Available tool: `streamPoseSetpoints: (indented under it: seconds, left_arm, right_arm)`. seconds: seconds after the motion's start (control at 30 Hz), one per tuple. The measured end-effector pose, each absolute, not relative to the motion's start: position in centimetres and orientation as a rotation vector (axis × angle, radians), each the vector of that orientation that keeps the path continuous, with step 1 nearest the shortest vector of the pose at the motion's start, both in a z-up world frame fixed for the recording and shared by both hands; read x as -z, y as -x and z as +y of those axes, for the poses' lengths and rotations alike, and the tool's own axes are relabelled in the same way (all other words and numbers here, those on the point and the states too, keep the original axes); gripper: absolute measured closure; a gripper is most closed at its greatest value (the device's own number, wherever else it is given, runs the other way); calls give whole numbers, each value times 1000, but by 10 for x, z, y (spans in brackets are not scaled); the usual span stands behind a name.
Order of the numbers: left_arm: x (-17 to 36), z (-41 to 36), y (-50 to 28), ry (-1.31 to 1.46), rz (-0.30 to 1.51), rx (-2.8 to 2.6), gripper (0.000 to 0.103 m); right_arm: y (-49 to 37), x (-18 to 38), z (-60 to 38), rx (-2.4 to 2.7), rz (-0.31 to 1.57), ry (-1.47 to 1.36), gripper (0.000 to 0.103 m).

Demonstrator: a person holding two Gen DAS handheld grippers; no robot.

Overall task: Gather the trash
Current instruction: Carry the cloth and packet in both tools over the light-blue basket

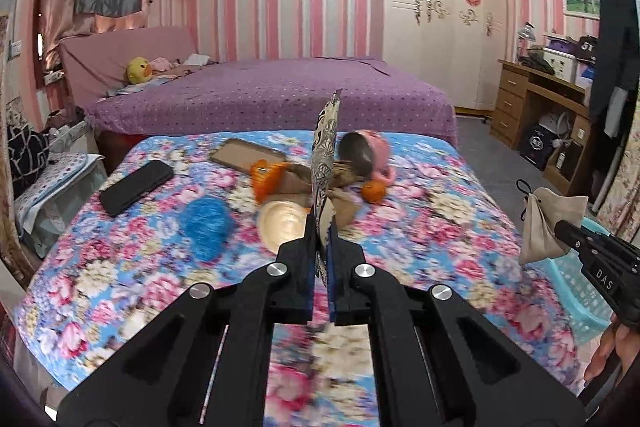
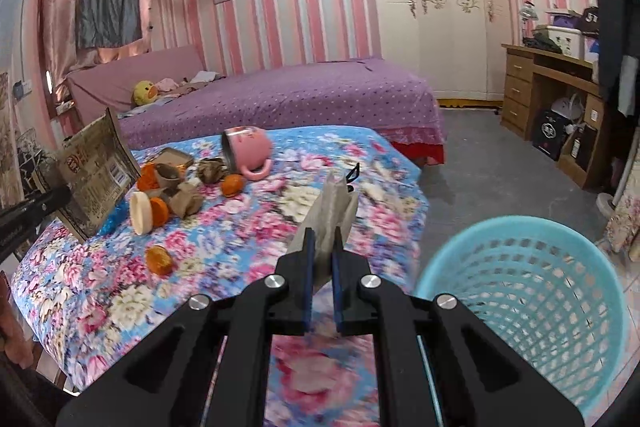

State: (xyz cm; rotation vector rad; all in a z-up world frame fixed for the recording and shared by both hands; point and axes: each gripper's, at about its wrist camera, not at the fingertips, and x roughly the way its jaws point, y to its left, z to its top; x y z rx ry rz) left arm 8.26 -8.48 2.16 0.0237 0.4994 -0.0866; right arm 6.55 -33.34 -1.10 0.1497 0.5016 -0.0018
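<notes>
A printed snack wrapper (image 1: 326, 163) stands pinched in the left gripper (image 1: 322, 227), angled downward at centre frame. The right gripper (image 2: 322, 239) clamps a beige drawstring pouch (image 2: 334, 211). Only its view shows the blue basket (image 2: 532, 307) fully, lower right.

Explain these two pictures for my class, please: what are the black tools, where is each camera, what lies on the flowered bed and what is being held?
A person holds one black two-finger tool in each hand; a camera on each looks along its jaws. In the left tool's picture, the left gripper is shut on a printed foil wrapper. In the right tool's picture, the right gripper is shut on a small beige cloth pouch, near a blue mesh basket. On the flowered bedspread lie a tipped pink mug, crumpled brown paper, an orange, a cream lid and a black phone.
</notes>
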Motion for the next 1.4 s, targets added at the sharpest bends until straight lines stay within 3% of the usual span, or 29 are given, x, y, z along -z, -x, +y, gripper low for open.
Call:
streamPoseSetpoints:
  seconds: [0.77, 1.4]
  left_arm:
    - [3, -219, -66, -88, 555, 325, 100]
    - [-2, -315, -52, -97, 559, 532, 100]
  right_arm:
    - [-16, 41, -482, 269, 576, -224, 95]
    - [7, 42, -523, 351, 563, -244, 95]
